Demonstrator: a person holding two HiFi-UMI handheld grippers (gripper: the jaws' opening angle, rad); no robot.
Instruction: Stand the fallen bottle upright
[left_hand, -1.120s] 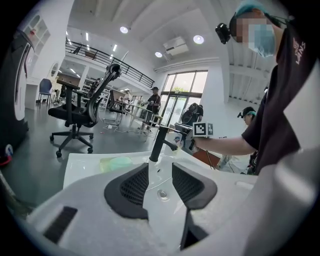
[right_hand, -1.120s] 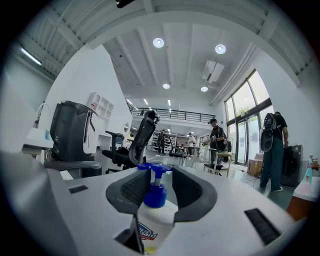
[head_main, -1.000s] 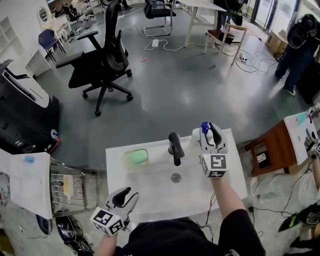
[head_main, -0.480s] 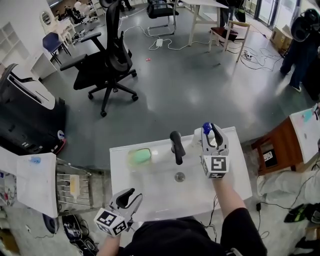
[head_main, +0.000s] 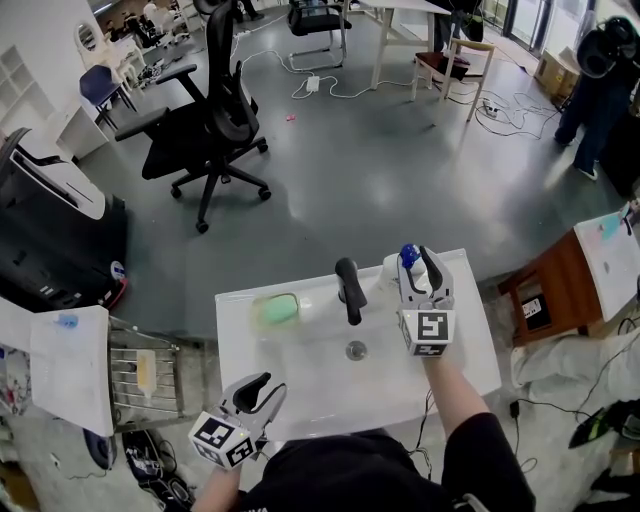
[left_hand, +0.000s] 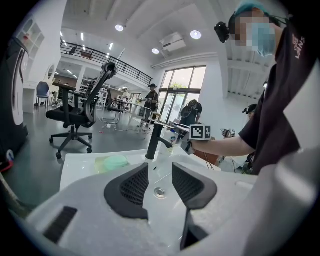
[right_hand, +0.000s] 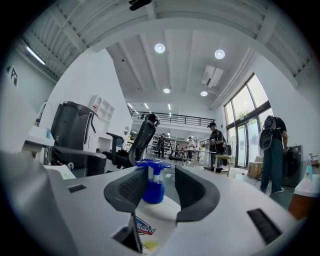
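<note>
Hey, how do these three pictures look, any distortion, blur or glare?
Head view: sharp and evenly lit, edges bowed by the wide lens, soft sheen on the floor. Left gripper view: heavy fisheye with black corners, sink in focus. Right gripper view: same fisheye, ceiling lights glaring mildly, bottle label soft up close.

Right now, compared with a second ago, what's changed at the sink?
On the right tool the jaws are opening, easing off the pump bottle, which stands upright between them at the back right corner of the sink. The left tool stays open at the near edge; the faucet and green soap have not moved.
</note>
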